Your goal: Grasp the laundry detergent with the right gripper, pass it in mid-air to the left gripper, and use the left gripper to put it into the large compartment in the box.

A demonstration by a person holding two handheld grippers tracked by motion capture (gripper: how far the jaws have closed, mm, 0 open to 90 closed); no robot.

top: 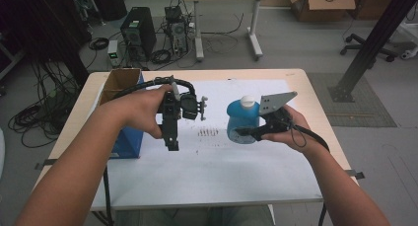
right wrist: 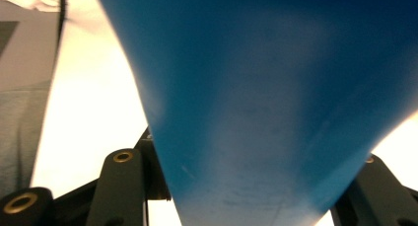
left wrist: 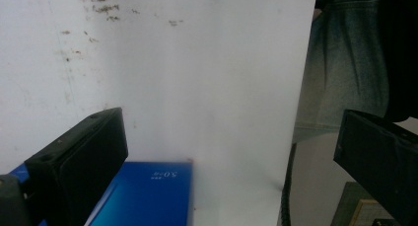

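Your forearms come in nearest, one hand on each tool. Your right gripper [top: 245, 132] has its jaws pinching the blue bottle [top: 241, 120], white cap up, over the white sheet [top: 217, 171] just beside the dark smudges [top: 207, 132]. Your left gripper [top: 172, 144], across those smudges from the bottle, points down with jaws spread wide on nothing, near the blue box [top: 127, 142].

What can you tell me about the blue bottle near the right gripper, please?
The blue bottle is a squat, rounded container of translucent blue plastic with a white screw cap. It is upright above the white table sheet, right of centre. The right gripper is shut on its lower body; in the right gripper view its blue wall sits between the black jaws. Whether its base touches the sheet is unclear.
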